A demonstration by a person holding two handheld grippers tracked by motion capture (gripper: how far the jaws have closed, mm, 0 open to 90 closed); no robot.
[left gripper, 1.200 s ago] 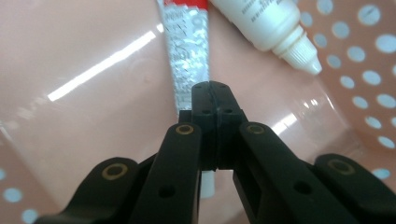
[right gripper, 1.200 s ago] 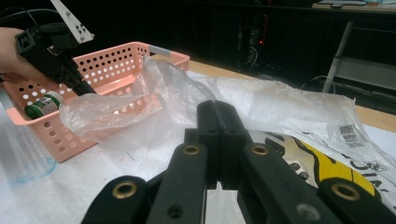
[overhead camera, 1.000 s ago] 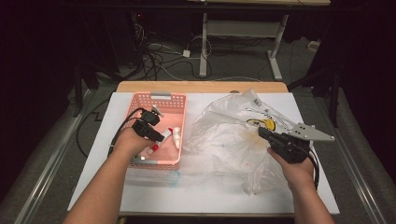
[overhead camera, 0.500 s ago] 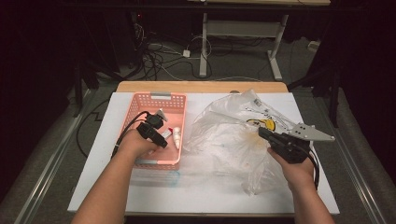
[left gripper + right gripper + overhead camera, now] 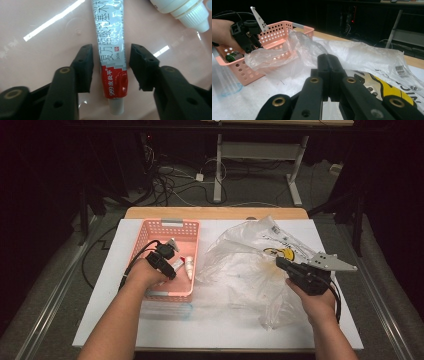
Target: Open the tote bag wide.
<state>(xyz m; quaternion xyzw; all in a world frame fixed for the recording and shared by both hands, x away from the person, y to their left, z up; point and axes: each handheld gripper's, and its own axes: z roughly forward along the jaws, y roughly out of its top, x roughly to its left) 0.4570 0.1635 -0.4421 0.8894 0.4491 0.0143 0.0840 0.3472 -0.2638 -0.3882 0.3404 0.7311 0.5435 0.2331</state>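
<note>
Left gripper (image 5: 111,68) jaws just closing inside pink perforated plastic basket (image 5: 150,236).
Red-and-silver ointment tube (image 5: 111,50) between them, untouched; right gripper (image 5: 329,75) pinches clear plastic bag (image 5: 367,56).

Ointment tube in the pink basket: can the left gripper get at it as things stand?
Probably yes. The left gripper has just been closing, its jaws either side of the ointment tube on the basket floor, pads not yet touching. The white bottle lies clear.
</note>
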